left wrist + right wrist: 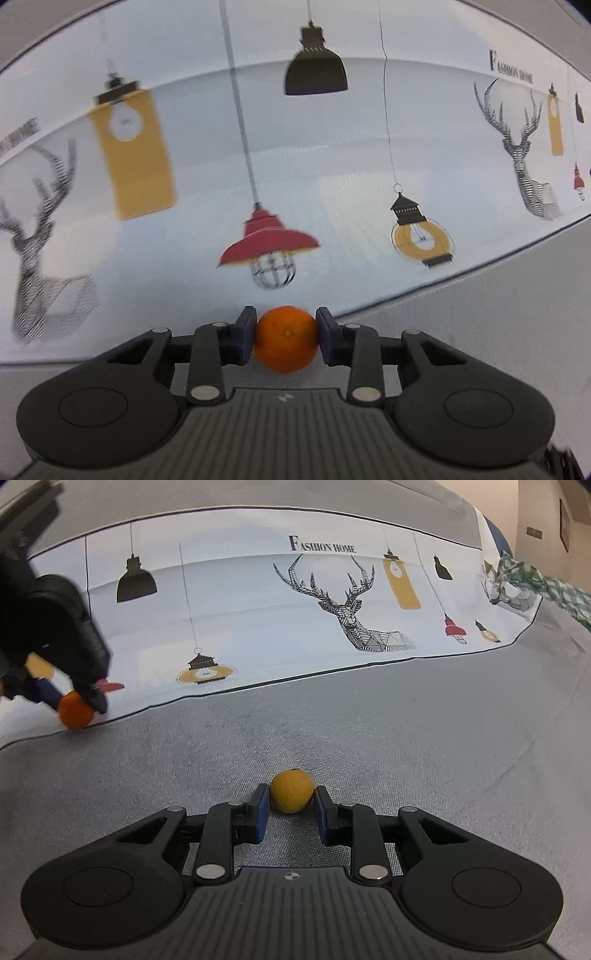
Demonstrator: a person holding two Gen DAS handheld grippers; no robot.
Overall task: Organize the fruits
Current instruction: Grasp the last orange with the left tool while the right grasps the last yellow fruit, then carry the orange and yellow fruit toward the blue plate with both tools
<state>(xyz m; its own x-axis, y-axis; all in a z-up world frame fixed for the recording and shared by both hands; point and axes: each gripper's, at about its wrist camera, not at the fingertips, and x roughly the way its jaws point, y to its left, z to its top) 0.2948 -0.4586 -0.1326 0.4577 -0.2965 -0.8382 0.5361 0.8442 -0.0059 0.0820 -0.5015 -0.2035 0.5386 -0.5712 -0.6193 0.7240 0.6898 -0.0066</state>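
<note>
While both fruits sit low on the grey cloth surface, the sorting looks barely begun to me: each gripper has only just got hold of one piece, and neither piece has gone anywhere that reads as a sorted place.

I take the printed mat (258, 602), the white one with lamps and a deer head, as my landmark. The orange (285, 339) sits right at the mat's near edge, and the left gripper (285, 341) has its jaws clenched on it, blue pads pressing either flank. The right wrist view shows the same grasp from the side, with the fruit touching or almost touching the cloth.

Well clear of the mat, out on the bare grey cloth (406, 746), lies the yellow fruit (291, 791), paler than the orange. The right gripper (291, 806) has its jaws drawn in on it, both tips against its sides near the back half.

As for containers, I see no bowl, basket or tray in either view, so I cannot say where the fruit is meant to end up. A green checked cloth (554, 590) lies beyond the mat's far corner.
</note>
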